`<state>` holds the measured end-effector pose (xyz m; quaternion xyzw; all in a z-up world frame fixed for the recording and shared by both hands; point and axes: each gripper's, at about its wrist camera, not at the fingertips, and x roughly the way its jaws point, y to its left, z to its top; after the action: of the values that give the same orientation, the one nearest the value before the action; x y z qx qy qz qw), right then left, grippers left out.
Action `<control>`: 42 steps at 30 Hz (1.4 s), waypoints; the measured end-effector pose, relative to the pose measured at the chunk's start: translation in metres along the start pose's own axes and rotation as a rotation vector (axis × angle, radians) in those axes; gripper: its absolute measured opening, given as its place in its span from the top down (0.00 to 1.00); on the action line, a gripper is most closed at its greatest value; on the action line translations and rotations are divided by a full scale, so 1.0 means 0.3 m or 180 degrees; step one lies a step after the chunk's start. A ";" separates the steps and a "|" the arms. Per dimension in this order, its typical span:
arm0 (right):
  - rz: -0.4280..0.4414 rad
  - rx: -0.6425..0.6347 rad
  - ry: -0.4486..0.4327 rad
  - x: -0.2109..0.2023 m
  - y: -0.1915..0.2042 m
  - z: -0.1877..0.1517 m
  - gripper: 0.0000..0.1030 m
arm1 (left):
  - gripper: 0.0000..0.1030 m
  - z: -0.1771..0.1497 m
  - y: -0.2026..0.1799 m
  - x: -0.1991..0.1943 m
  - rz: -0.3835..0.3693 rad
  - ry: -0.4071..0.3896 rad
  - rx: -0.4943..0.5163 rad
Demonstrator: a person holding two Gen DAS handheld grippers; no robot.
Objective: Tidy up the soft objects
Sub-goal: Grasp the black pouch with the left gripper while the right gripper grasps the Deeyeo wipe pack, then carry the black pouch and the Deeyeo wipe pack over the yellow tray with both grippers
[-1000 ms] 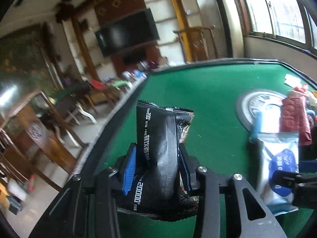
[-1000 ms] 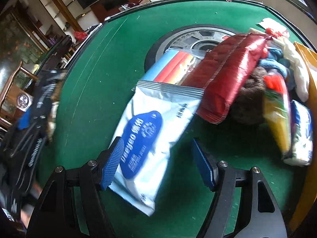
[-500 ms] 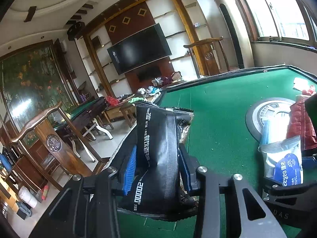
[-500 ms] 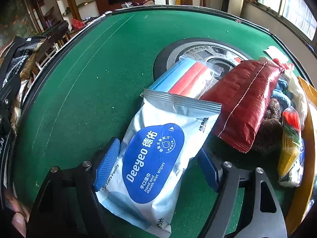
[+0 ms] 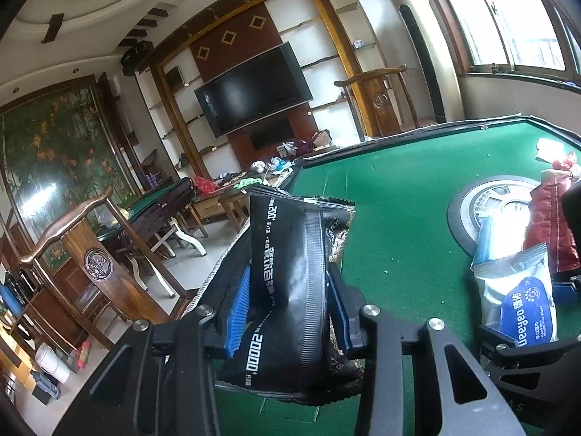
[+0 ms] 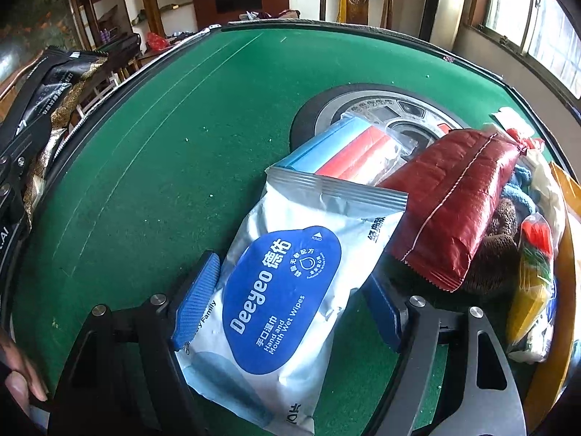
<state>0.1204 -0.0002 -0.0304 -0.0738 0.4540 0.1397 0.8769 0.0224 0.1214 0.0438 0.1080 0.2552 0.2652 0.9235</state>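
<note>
My left gripper (image 5: 288,305) is shut on a black snack packet (image 5: 287,254), which it holds upright above the table's left edge. A brown-and-gold packet (image 5: 339,232) sits pinched behind the black one. A white and blue wet-wipes pack (image 6: 290,272) lies on the green felt table (image 6: 163,152). My right gripper (image 6: 290,279) is open and straddles the pack's lower half, with a blue pad close on each side. From the left wrist view the wipes pack (image 5: 519,298) shows at the right. The black packet (image 6: 54,83) also appears at the right wrist view's left edge.
A red packet (image 6: 457,203) and a blue-and-red wrapped bundle (image 6: 348,152) lean over the round centre disc (image 6: 399,105). Behind them are a brown fuzzy item (image 6: 497,254), a blue cloth (image 6: 519,192) and a yellow pack (image 6: 533,279) against a wooden rim (image 6: 566,290). A person's fingers (image 6: 18,381) show bottom left.
The left wrist view has tilted upward, showing more of the room, with the black packet still gripped. My right gripper has rolled and shifted, so the wipes pack now sits centred between its fingers.
</note>
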 end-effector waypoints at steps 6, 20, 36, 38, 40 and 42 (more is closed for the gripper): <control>0.0111 -0.0011 -0.0065 -0.017 -0.007 -0.014 0.34 | 0.61 -0.003 -0.001 0.006 -0.0039 0.0051 0.0010; 0.0307 0.0069 -0.0044 -0.028 -0.029 -0.006 0.38 | 0.61 -0.003 -0.001 0.018 -0.0084 0.0128 0.0053; 0.0421 -0.0015 -0.0143 -0.043 -0.035 0.001 0.46 | 0.61 -0.001 0.035 0.061 -0.0324 0.0267 -0.0141; 0.0505 -0.0003 -0.0275 -0.075 -0.034 0.009 0.46 | 0.61 -0.001 0.050 0.068 -0.0430 0.0296 -0.0229; 0.0530 -0.0007 -0.0387 -0.103 -0.035 0.012 0.46 | 0.61 -0.001 0.056 0.068 -0.0545 0.0295 -0.0308; 0.0547 0.0009 -0.0456 -0.119 -0.038 0.016 0.46 | 0.61 0.000 0.057 0.066 -0.0570 0.0279 -0.0332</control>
<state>0.1081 -0.0162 0.0014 -0.0231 0.3950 0.2187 0.8920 0.0295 0.1465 0.0412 0.0249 0.2898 0.1990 0.9358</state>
